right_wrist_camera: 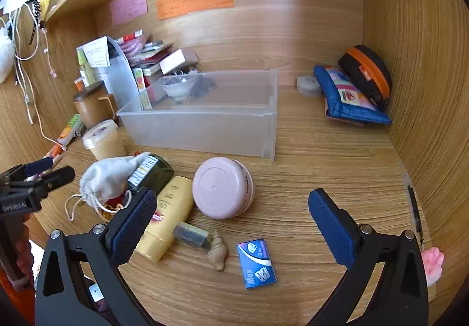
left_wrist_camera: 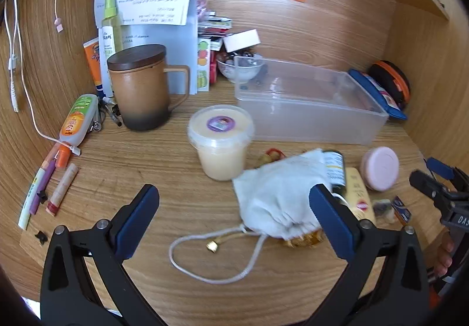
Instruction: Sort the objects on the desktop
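Observation:
A clear plastic bin stands on the wooden desk. In front of it lie a white drawstring pouch, a dark bottle, a yellow tube, a pink round jar, a blue small box, a shell and a lidded cream tub. My left gripper is open, just above the desk, with the pouch by its right finger. My right gripper is open and empty above the pink jar and blue box.
A brown lidded mug, bottles and papers stand at the back left. Pens and an orange-labelled tube lie at the left. A blue pouch and black-orange case lean in the right corner. Wooden walls enclose the desk.

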A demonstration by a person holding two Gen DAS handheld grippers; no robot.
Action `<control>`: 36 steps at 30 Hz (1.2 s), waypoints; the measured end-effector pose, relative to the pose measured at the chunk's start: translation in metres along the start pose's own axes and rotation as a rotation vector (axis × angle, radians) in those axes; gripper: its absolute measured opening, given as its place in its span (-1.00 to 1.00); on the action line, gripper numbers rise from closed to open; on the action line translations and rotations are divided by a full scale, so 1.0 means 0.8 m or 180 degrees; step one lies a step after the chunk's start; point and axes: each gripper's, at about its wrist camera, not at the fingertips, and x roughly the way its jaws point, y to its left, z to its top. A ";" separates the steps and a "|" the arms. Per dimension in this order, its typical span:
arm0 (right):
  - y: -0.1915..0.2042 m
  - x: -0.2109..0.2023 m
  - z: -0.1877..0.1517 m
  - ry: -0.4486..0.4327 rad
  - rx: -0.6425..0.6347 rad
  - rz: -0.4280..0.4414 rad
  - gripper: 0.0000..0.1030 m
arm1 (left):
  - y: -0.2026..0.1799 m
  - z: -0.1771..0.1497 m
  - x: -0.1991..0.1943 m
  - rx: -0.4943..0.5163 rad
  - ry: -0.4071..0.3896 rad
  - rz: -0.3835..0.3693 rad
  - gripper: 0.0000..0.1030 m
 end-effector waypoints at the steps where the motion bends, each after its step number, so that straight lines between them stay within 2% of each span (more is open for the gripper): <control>1: -0.001 0.005 0.000 0.0029 -0.0001 -0.0004 1.00 | 0.004 0.004 0.004 -0.0023 0.0019 -0.0005 1.00; 7: -0.007 0.037 0.003 0.0216 -0.0021 -0.0006 1.00 | 0.024 0.029 0.048 -0.0155 0.0204 -0.0050 1.00; 12: -0.012 0.057 0.006 0.0345 -0.0015 0.0039 1.00 | 0.035 0.037 0.083 -0.0385 0.0398 -0.0206 1.00; 24: -0.016 0.105 0.011 0.0632 -0.0142 0.0121 0.96 | 0.043 0.050 0.125 -0.0389 0.0647 -0.0268 1.00; 31: -0.004 0.109 0.018 0.0620 -0.0316 0.0166 0.49 | 0.033 0.062 0.131 -0.0228 0.0551 -0.0155 0.99; 33: -0.002 0.108 0.018 0.0605 -0.0351 0.0182 0.32 | 0.029 0.064 0.135 -0.0182 0.0562 -0.0152 0.74; 34: -0.001 0.108 0.018 0.0601 -0.0367 0.0204 0.17 | 0.028 0.064 0.138 -0.0160 0.0586 -0.0159 0.50; 35: 0.001 0.108 0.019 0.0593 -0.0380 0.0226 0.09 | 0.027 0.064 0.142 -0.0144 0.0632 -0.0190 0.41; 36: 0.003 0.107 0.018 0.0585 -0.0396 0.0221 0.08 | 0.027 0.063 0.147 -0.0154 0.0667 -0.0204 0.38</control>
